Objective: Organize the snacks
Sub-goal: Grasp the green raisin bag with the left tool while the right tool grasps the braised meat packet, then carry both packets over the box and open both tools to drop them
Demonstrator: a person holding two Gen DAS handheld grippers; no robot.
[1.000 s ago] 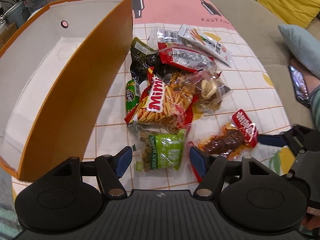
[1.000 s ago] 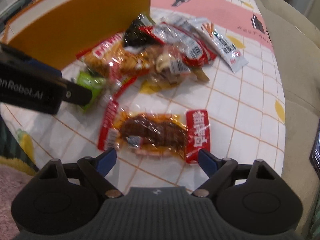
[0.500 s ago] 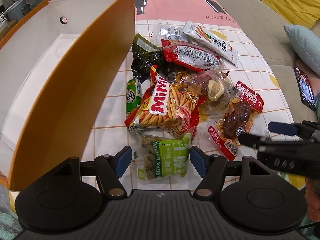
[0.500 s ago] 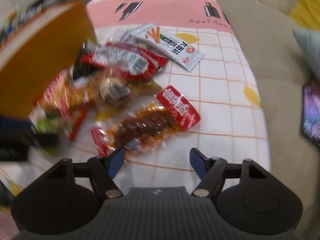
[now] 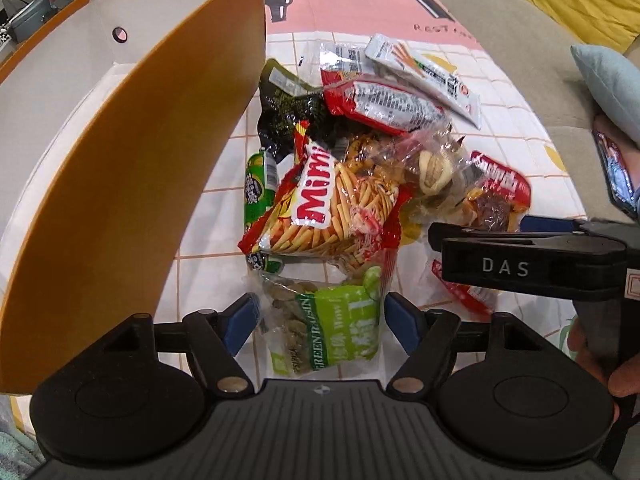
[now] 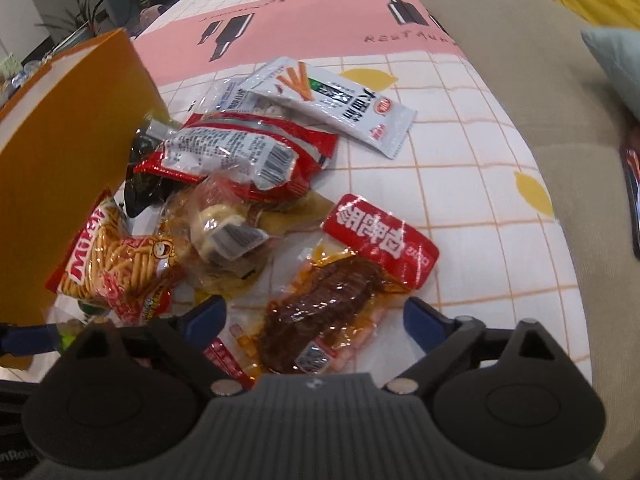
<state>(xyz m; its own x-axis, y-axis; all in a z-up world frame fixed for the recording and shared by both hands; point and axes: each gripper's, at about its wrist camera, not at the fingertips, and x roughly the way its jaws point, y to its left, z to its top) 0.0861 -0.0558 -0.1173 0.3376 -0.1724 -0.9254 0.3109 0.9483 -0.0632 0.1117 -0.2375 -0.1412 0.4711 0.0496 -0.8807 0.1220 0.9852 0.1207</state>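
Observation:
A pile of snack packets lies on the checked tablecloth beside an orange box (image 5: pixel 132 168) with a white inside, open at the top. My left gripper (image 5: pixel 320 320) is open with its fingers on either side of a green raisin packet (image 5: pixel 332 328). Behind it lies a Mimi stick-snack bag (image 5: pixel 332 208). My right gripper (image 6: pixel 316 316) is open around a clear packet of brown meat with a red label (image 6: pixel 336 292). The right gripper also shows in the left wrist view (image 5: pixel 520 256), over that packet.
A red-and-silver packet (image 6: pixel 244 152), a white stick-snack packet (image 6: pixel 332 100), a black packet (image 5: pixel 288 112) and a green packet (image 5: pixel 258 184) lie in the pile. A beige sofa (image 6: pixel 540 60) with cushions runs along the table's right edge. A phone (image 5: pixel 616 176) lies there.
Both grippers have moved forward and lower over the pile. The left now straddles the green raisin packet, the right straddles the meat packet. Both stay open.

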